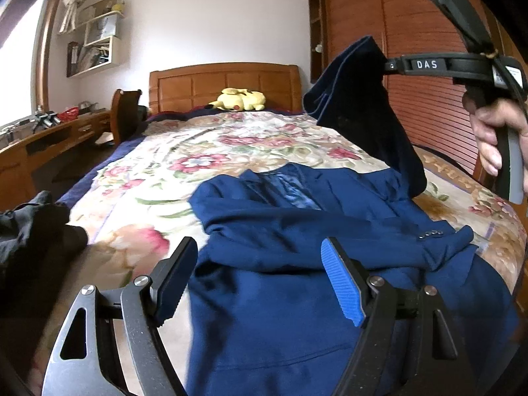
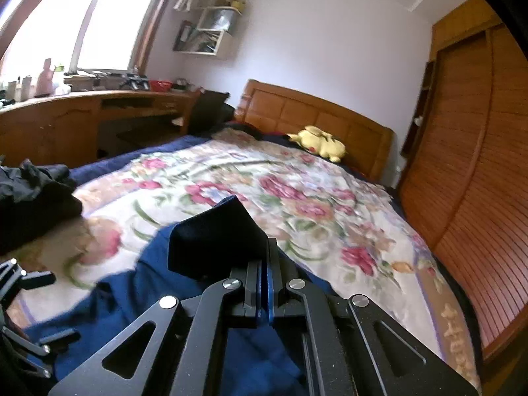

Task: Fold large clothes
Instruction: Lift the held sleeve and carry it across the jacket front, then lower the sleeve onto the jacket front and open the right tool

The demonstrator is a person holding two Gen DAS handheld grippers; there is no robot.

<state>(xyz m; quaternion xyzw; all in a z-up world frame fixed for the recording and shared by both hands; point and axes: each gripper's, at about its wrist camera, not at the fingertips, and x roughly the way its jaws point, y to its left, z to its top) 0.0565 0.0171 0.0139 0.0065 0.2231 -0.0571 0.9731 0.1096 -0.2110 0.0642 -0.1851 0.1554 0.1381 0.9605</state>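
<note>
Folding has begun: the right gripper (image 2: 264, 283), clamped on a sleeve (image 1: 359, 99), lifts it above the blue jacket (image 1: 297, 250) lying across the bed's (image 1: 158, 165) near edge. The left gripper (image 1: 260, 280) hovers wide open, holding nothing. Next, I judge, the sleeve wants laying across the jacket's chest.

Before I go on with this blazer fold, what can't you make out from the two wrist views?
- Blazer hem: left wrist view, cut off by the bottom edge and the left gripper.
- Lifted sleeve: right wrist view, the rest hidden behind the right gripper.
- Floral blanket: right wrist view, pattern blurred.
- Dark clothes pile: left wrist view, cut by the left edge.
</note>
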